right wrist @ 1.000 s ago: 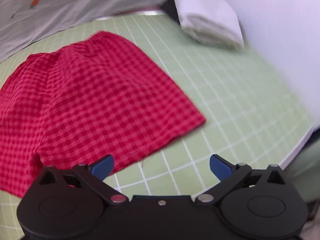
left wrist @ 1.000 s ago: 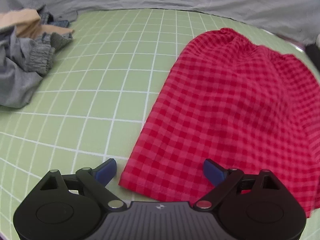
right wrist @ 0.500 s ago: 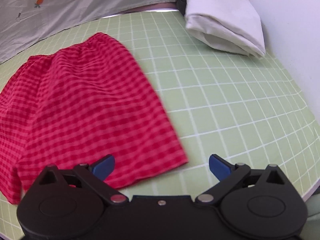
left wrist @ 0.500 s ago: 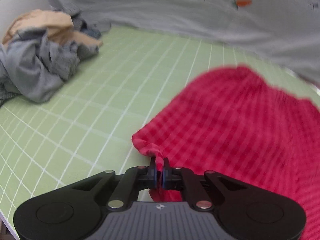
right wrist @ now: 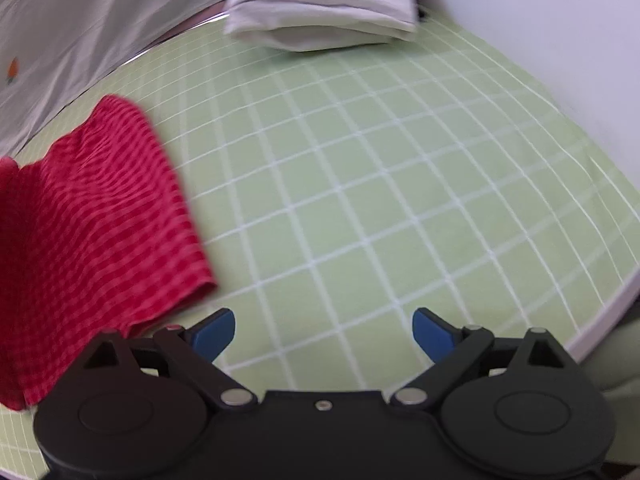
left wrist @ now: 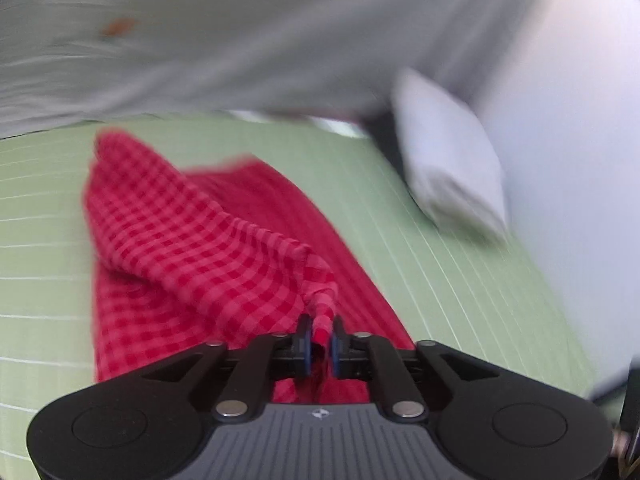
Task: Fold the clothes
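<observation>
A red checked cloth [left wrist: 192,248] lies on the green grid mat [left wrist: 440,280]. My left gripper [left wrist: 320,340] is shut on a corner of the cloth and holds it lifted, folded over the rest of the cloth. The left wrist view is blurred. In the right wrist view the red checked cloth [right wrist: 92,216] lies at the left on the green grid mat [right wrist: 360,200]. My right gripper [right wrist: 324,328] is open and empty above bare mat, just right of the cloth's near edge.
A folded white garment [right wrist: 324,8] lies at the far edge of the mat; it also shows in the left wrist view [left wrist: 448,160]. A grey sheet [right wrist: 80,20] hangs behind. The mat's right edge [right wrist: 600,332] is close.
My left gripper closed on the cloth's corner, lifted it and swung right over the cloth. My right gripper stayed open and shifted right, off the cloth.
</observation>
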A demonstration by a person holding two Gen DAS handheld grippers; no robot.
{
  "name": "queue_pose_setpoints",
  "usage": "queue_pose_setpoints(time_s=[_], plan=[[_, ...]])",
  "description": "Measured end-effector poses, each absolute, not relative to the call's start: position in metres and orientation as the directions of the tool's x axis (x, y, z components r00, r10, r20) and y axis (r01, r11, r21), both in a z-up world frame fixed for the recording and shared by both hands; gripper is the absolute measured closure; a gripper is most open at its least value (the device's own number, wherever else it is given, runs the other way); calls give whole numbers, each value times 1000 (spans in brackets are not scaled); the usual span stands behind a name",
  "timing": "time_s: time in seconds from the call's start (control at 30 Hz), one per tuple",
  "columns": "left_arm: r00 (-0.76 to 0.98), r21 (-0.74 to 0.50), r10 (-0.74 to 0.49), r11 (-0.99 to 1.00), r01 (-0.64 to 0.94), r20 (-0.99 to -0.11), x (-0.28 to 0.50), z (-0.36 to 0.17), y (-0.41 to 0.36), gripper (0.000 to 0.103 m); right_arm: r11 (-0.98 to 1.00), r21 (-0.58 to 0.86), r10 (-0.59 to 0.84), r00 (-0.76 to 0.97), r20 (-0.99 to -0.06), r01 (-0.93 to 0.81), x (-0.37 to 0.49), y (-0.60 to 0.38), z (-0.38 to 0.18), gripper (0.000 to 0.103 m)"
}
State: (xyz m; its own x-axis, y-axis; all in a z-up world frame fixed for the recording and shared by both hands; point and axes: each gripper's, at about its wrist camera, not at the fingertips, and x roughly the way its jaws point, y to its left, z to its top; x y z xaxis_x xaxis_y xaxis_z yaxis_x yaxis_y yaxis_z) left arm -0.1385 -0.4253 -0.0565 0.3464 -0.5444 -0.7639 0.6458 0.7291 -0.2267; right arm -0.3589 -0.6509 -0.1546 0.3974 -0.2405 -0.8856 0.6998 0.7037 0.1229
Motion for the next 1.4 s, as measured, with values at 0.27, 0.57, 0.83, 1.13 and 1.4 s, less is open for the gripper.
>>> queue_pose_setpoints(time_s=[0.27,0.57,0.83,1.13,1.4], plan=[[350,-111,-384,793,599,-854,-154,-87,-416,37,686,137,-256,413,-874,714,-381,-648,-156,7],[391,-13,-192,909,417,-900,-132,-109,-351,33,803,127,-257,531,-808,582,-349,-619,-133,13],[390,6,-151,928,374,-909,-130,-117,-320,28,898,147,-140,587,-797,414,-284,-587,-134,26],[371,17,-176,886,463,-912,-144,-125,-326,22,937,151,-58,567,-822,315,-242,-571,-152,50],[330,10,-146,904,428,-933,-143,-139,-326,16,960,129,-44,591,-806,247,-241,-567,-150,101]])
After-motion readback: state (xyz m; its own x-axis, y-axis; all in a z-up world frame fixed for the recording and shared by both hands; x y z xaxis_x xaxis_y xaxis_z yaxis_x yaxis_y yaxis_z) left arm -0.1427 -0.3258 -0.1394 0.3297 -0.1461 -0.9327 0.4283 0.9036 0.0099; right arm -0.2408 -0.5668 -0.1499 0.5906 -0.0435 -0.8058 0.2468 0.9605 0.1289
